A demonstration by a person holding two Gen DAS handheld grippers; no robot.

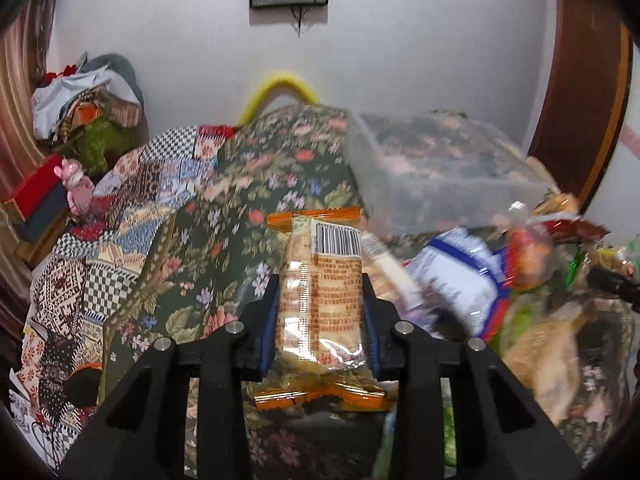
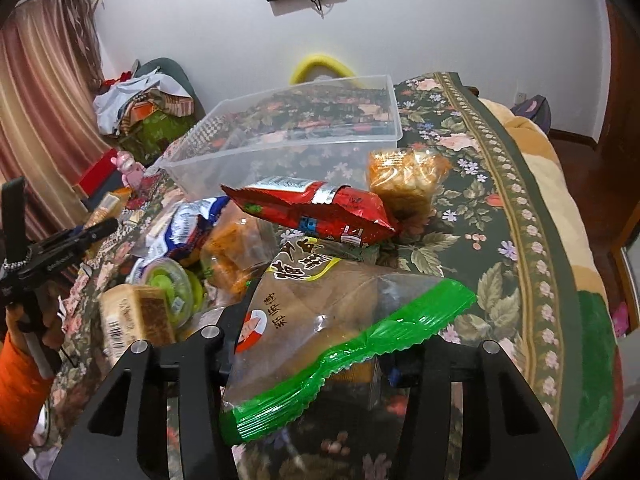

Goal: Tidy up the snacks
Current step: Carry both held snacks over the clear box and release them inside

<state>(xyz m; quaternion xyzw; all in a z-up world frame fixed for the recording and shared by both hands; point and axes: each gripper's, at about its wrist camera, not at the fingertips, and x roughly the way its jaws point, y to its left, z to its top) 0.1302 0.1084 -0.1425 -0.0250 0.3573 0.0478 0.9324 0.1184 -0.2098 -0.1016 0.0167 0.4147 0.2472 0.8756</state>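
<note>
My left gripper (image 1: 320, 292) is shut on an orange-edged cracker packet (image 1: 320, 296) and holds it upright above the floral cloth. The clear plastic bin (image 1: 436, 168) stands ahead to its right and looks blurred. My right gripper (image 2: 316, 320) is shut on a clear snack bag with a green edge (image 2: 340, 332), held over the snack pile. In the right wrist view the clear bin (image 2: 296, 136) stands empty behind the pile. A red snack bag (image 2: 316, 210) and a packet of orange crackers (image 2: 404, 180) lie between the held bag and the bin.
Several loose snacks lie left of my right gripper: a blue-white bag (image 2: 192, 224), a green cup (image 2: 168, 284), a brown bar (image 2: 136, 320). The left hand-held gripper's body (image 2: 48, 256) shows at far left. A floral cloth (image 2: 480, 208) covers the surface. Cluttered boxes (image 1: 36, 204) sit at left.
</note>
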